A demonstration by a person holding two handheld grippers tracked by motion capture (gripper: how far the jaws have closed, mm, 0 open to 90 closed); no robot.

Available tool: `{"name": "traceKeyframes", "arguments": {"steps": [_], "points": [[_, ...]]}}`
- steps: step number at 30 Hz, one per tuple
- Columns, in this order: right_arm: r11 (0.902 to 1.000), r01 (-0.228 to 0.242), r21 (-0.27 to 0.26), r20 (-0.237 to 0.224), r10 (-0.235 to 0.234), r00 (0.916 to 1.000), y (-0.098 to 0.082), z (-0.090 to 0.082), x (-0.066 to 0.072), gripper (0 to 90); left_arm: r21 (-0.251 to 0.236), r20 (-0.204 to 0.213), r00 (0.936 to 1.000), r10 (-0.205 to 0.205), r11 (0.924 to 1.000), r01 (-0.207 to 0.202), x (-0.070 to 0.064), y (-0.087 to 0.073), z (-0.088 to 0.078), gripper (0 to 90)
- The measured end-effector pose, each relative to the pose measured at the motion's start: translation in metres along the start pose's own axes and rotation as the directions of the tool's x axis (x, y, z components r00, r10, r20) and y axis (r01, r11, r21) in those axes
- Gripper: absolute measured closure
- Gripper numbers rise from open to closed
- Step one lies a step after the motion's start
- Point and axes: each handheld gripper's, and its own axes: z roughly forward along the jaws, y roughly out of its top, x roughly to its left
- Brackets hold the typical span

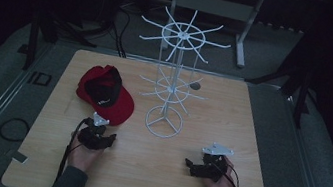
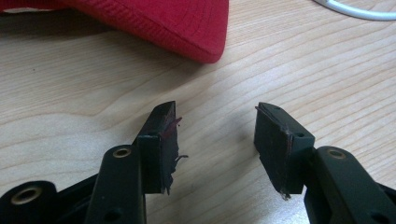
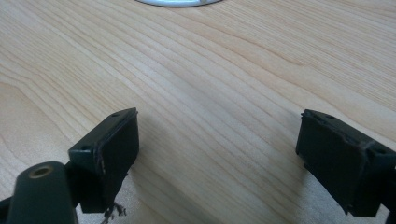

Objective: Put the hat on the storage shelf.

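Wooden table (image 1: 142, 170), white wire rack (image 1: 171, 81) standing mid-table. Red cap (image 1: 105, 93) lies left of the rack, just ahead of your left gripper (image 2: 215, 135), jaws partly spread, nothing between. Your right gripper (image 3: 217, 158) sits near right, jaws wide apart over bare wood.

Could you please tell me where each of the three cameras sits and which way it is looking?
High view: above the person's side, looking forward and down on the wooden table, red cap, white wire rack; both forearms and grippers show.
Left gripper view: on the left gripper, facing the cap's brim; open jaws.
Right gripper view: on the right gripper, facing bare tabletop; open jaws.
Both gripper views share the rack's base ring.
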Motion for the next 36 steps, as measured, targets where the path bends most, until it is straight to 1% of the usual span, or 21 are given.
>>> {"name": "traceKeyframes", "arguments": {"steps": [1,4,7,8,10,12,14,15,16,21,24,26,27,28,29,30,35,36], "points": [[1.0,0.0,0.0,0.0,0.0,1.0,0.0,0.0,0.0,13.1,-0.002,0.007,0.9999,-0.013,0.9999,0.013,0.0,0.0,0.0,49.8],[1.0,0.0,0.0,0.0,0.0,1.0,0.0,0.0,0.0,13.1,0.0,0.009,0.9998,-0.018,0.9998,0.018,0.001,0.001,0.0,49.6],[1.0,0.0,0.0,0.0,0.0,1.0,0.0,0.0,0.0,13.1,-0.001,0.007,0.9993,-0.036,0.9994,0.036,0.002,0.001,-0.001,49.2],[1.0,0.0,0.0,0.0,0.0,1.0,0.0,0.0,0.0,13.1,-0.001,0.007,0.9993,-0.036,0.9994,0.036,0.002,0.001,-0.001,49.0],[1.0,0.0,0.0,0.0,0.0,1.0,0.0,0.0,0.0,13.1,-0.006,0.009,0.9986,-0.053,0.9986,0.053,0.005,0.001,-0.003,48.7],[1.0,0.0,0.0,0.0,0.0,1.0,0.0,0.0,0.0,13.1,-0.006,0.009,0.9986,-0.053,0.9986,0.053,0.005,0.001,-0.003,48.7],[1.0,0.0,0.0,0.0,0.0,1.0,0.0,0.0,0.0,13.1,-0.011,0.024,0.9964,-0.082,0.9966,0.082,0.009,0.0,-0.006,48.4],[1.0,0.0,0.0,0.0,0.0,1.0,0.0,0.0,0.0,13.1,-0.011,0.024,0.9964,-0.082,0.9966,0.082,0.009,0.0,-0.006,48.1],[1.0,-0.001,0.0,0.0,0.001,1.0,0.0,0.0,0.0,13.1,-0.022,0.032,0.9944,-0.1,0.9946,0.101,0.011,0.0,-0.008,47.7],[1.0,0.0,0.0,0.0,0.0,1.0,0.0,0.0,0.0,13.1,-0.037,0.047,0.9927,-0.111,0.993,0.113,0.016,0.004,-0.013,45.6],[1.0,0.0,0.0,0.0,0.0,1.0,0.0,0.0,0.0,13.1,-0.043,0.06,0.9902,-0.126,0.9907,0.129,0.019,0.008,-0.017,43.8],[1.0,0.0,0.0,0.0,0.0,1.0,0.0,0.0,0.0,13.1,-0.044,0.061,0.9884,-0.139,0.9889,0.142,0.02,0.01,-0.017,42.7],[1.0,0.0,0.0,0.0,0.0,1.0,0.0,0.0,0.0,13.1,-0.044,0.061,0.9884,-0.139,0.9889,0.142,0.02,0.01,-0.017,42.2],[1.0,0.0,0.0,0.0,0.0,1.0,0.0,0.0,0.0,13.1,-0.043,0.06,0.9869,-0.149,0.9874,0.152,0.023,0.011,-0.017,41.8],[1.0,0.0,0.0,0.0,0.0,1.0,0.0,0.0,0.0,13.1,-0.043,0.06,0.9869,-0.149,0.9874,0.152,0.023,0.011,-0.017,41.1],[1.0,0.0,0.0,0.0,0.0,1.0,0.0,0.0,0.0,13.1,-0.043,0.067,0.9838,-0.166,0.9847,0.169,0.026,0.013,-0.016,40.5],[1.0,0.0,0.0,0.0,0.0,1.0,0.0,0.0,0.0,13.1,-0.047,0.065,0.9829,-0.172,0.9834,0.175,0.029,0.018,-0.017,38.1],[1.0,0.0,0.0,0.0,0.0,1.0,0.0,0.0,0.0,13.1,-0.051,0.068,0.9813,-0.18,0.9817,0.184,0.031,0.02,-0.017,37.9]]}}
